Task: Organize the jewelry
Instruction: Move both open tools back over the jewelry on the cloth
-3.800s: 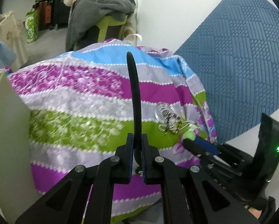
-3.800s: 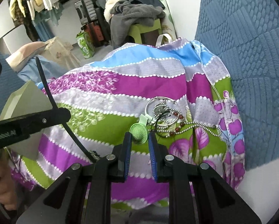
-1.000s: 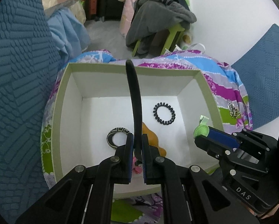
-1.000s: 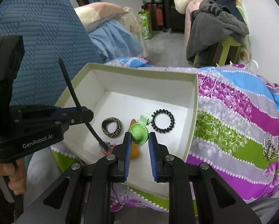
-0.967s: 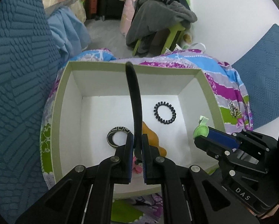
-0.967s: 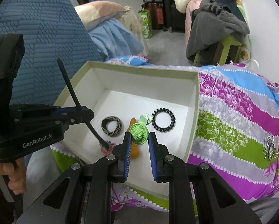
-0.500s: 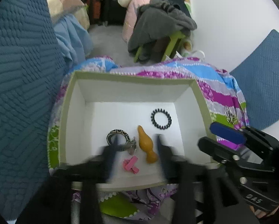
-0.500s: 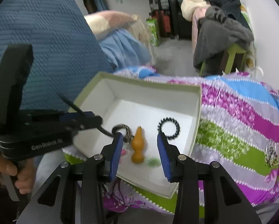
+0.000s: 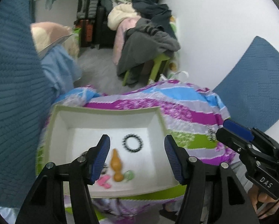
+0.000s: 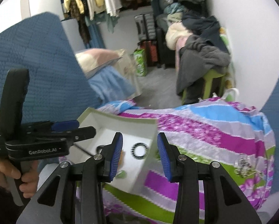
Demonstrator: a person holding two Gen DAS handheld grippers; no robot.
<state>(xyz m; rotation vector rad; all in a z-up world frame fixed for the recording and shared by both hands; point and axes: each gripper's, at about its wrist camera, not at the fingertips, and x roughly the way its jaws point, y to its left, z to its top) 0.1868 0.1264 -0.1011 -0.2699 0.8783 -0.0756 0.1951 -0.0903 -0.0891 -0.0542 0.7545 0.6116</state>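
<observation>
A: What had just changed?

B: Both jaws had just been opening. The left hand-held gripper [image 9: 136,154] stood wide with nothing between its pads; its black strap lay in the box [image 9: 109,110]. The right hand-held gripper [image 10: 139,154] was parted and empty too, the green piece [image 9: 129,175] dropped beside the orange clip [image 9: 116,165].

A: And what remained?

B: The silver pile [image 10: 243,165] lay on the bedspread [image 10: 214,130], probably next.

I read "GenRobot.AI" on the left tool [image 10: 84,130] body; "DAS" on the right tool [image 9: 231,130] body.
</observation>
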